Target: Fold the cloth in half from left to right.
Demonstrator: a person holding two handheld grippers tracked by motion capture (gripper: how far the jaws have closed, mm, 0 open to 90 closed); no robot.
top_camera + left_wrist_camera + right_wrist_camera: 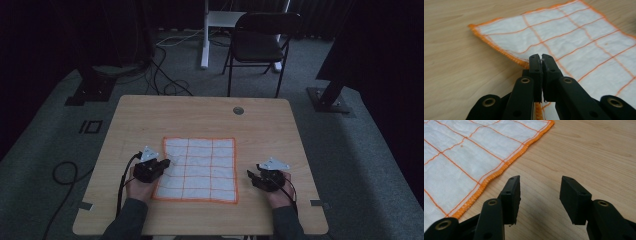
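A light wooden table with rounded corners carries the things. A white cloth with an orange hem and an orange grid of lines lies spread flat on it, a little toward the person's side of the middle. Beyond the cloth's far right corner, near the table's far edge, a round grey cable port is set into the wood.

Lab or recording studio, dim. Lone light-wood table on grey carpet. Beyond both grippers, past table's far edge: black folding chair, white stand leg, loose cables. Black rig posts with bolted floor plates, one far off left gripper's side, one off right gripper's. Dark curtains behind.
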